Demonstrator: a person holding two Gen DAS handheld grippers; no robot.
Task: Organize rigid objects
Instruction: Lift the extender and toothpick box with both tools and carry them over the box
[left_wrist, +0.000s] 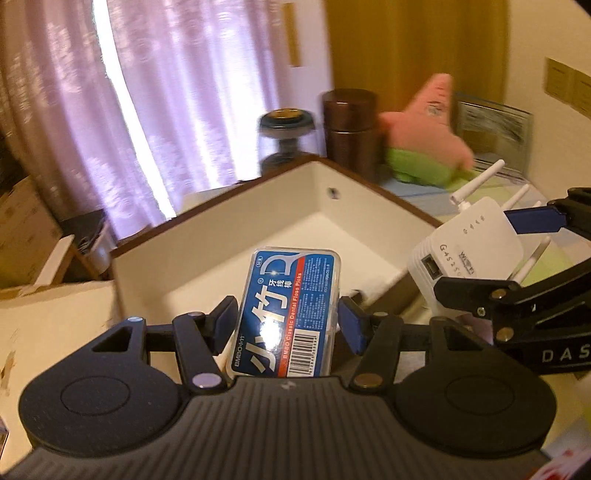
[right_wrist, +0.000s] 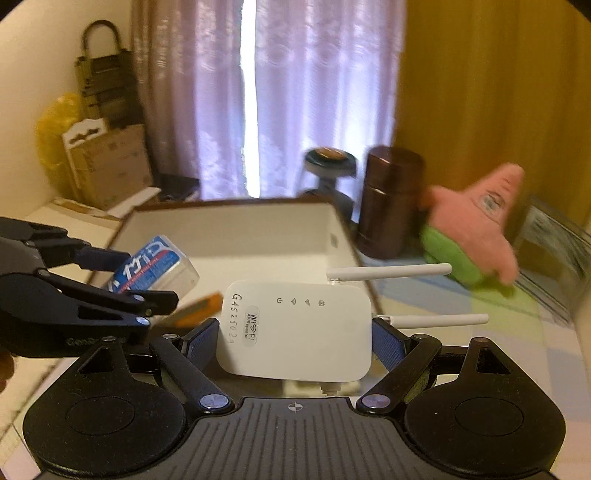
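A white-lined box (left_wrist: 236, 236) with a dark rim sits open before the curtain (left_wrist: 166, 92). The right gripper (right_wrist: 291, 332), jaws wide, clamps a white repeater (right_wrist: 295, 332) over the box's near right edge. The left gripper (left_wrist: 288, 317), half open, grips a blue floss case (left_wrist: 288, 314) above the box's near side.

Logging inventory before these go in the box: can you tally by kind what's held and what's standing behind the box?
Held rigid items: 2, the floss pick case in the left gripper and the WiFi repeater in the right gripper
Open box: 1
Canisters behind it: 2, brown canister and glass jar
Plush toys: 1, pink starfish
Total: 6
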